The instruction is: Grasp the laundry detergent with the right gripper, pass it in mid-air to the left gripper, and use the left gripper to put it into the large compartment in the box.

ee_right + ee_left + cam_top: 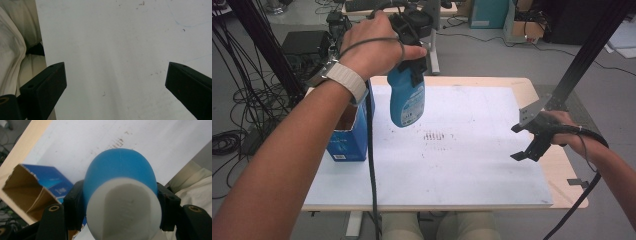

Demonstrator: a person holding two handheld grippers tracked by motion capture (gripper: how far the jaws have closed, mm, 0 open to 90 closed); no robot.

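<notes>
In the left tongs (pixel 412 75), clamped near its cap: bottle (pixel 407 102), rigid plastic, likely light and slick; right tongs (pixel 524 142) apart, empty.

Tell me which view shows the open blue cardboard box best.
The high view: the open blue cardboard box stands upright at the white board's left edge, partly behind the forearm. The left gripper view looks down into its brown inside beside the held blue plastic bottle.
</notes>
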